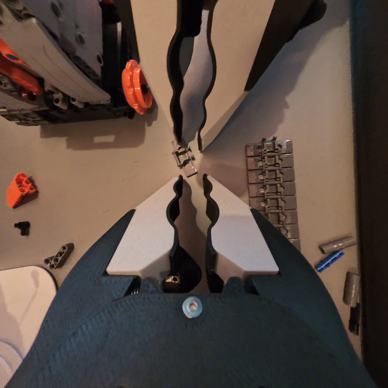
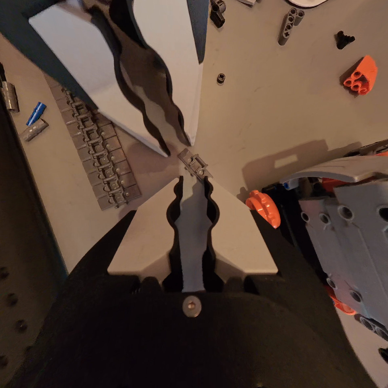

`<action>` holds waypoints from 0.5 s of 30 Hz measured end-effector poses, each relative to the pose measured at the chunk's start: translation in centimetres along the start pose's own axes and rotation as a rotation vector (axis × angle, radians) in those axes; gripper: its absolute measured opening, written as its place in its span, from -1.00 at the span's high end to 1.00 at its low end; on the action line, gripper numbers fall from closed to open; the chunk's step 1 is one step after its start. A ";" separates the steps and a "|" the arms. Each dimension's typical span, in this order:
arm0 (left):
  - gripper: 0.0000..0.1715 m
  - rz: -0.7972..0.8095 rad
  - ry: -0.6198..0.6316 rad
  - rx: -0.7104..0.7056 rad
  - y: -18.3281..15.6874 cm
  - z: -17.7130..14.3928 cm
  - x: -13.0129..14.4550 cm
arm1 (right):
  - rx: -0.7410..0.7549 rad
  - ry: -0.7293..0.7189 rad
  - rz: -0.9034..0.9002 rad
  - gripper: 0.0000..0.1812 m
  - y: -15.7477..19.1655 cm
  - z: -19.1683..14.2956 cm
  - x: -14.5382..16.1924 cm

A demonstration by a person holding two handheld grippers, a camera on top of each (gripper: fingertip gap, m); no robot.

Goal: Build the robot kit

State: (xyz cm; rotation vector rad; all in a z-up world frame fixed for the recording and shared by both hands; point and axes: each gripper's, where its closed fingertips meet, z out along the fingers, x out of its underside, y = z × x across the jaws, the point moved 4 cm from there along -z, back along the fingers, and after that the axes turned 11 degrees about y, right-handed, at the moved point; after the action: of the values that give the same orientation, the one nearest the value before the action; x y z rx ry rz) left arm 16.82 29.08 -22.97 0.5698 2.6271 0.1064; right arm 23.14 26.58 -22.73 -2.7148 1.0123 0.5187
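My left gripper (image 1: 192,178) and right gripper (image 2: 193,178) fingers both spread, tips flanking a single link (image 1: 184,157) on the surface (image 1: 105,168).

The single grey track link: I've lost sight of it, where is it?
The single grey track link lies on the table between the tips of the left gripper and right gripper, left of the long track strip.

A: Left gripper (image 1: 192,178): dark teal printed body, pale grey wedge fingers (image 1: 147,237), wavy black pads, silver screw (image 1: 192,307) at lower centre.
B: Right gripper (image 2: 192,178) matches, apparently black in dimmer light.
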 end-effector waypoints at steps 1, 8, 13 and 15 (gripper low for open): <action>0.79 -0.005 -0.004 0.008 -0.1 0.1 -0.2 | -0.004 -0.006 0.008 0.79 0.0 0.0 -0.1; 0.78 0.033 -0.032 0.040 -1.6 0.3 -1.2 | 0.008 -0.018 0.007 0.79 -0.1 0.0 -0.2; 0.74 0.031 -0.033 0.064 -1.8 0.0 -0.6 | 0.002 -0.068 -0.017 0.83 0.1 -0.3 -0.8; 0.74 0.035 -0.033 0.062 -1.8 0.0 -0.6 | -0.005 -0.057 -0.020 0.83 0.0 0.1 -0.7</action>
State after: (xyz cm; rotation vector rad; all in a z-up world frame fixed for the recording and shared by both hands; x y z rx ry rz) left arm 16.64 27.19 -23.02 0.6330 2.5963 0.0262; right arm 22.57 27.02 -22.56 -2.6951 0.9693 0.5921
